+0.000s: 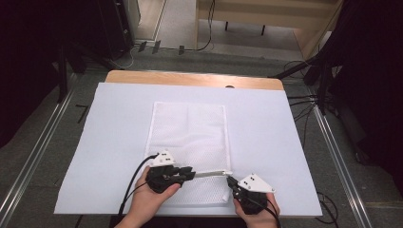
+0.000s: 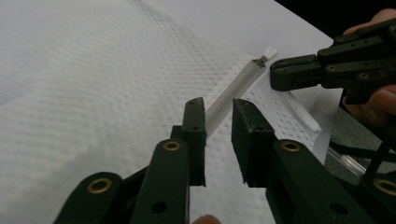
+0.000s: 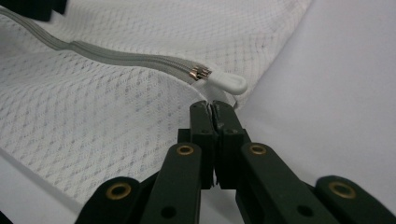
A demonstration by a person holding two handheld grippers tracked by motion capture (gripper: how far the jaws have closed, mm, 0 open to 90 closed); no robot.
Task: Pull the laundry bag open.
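A white mesh bag [image 1: 190, 128] lies flat on a white sheet. Its grey zipper [image 1: 211, 173] runs along the near end and is lifted a little. My left gripper [image 1: 192, 174] is open at the zipper's left part. In the left gripper view the zipper tape [image 2: 233, 91] runs into the gap of the left gripper [image 2: 218, 112]. My right gripper [image 3: 213, 108] is shut on the bag's edge just below the metal slider [image 3: 200, 72] and its white pull tab [image 3: 229, 83]. From the left gripper view the right gripper [image 2: 275, 74] sits beside the slider [image 2: 260, 60].
The white sheet [image 1: 285, 142] covers most of a wooden table [image 1: 190, 78]. Cables and black stands [image 1: 323, 80] are on the floor to the right, and metal rails [image 1: 33, 156] run along both sides. The person's hands come in at the near edge.
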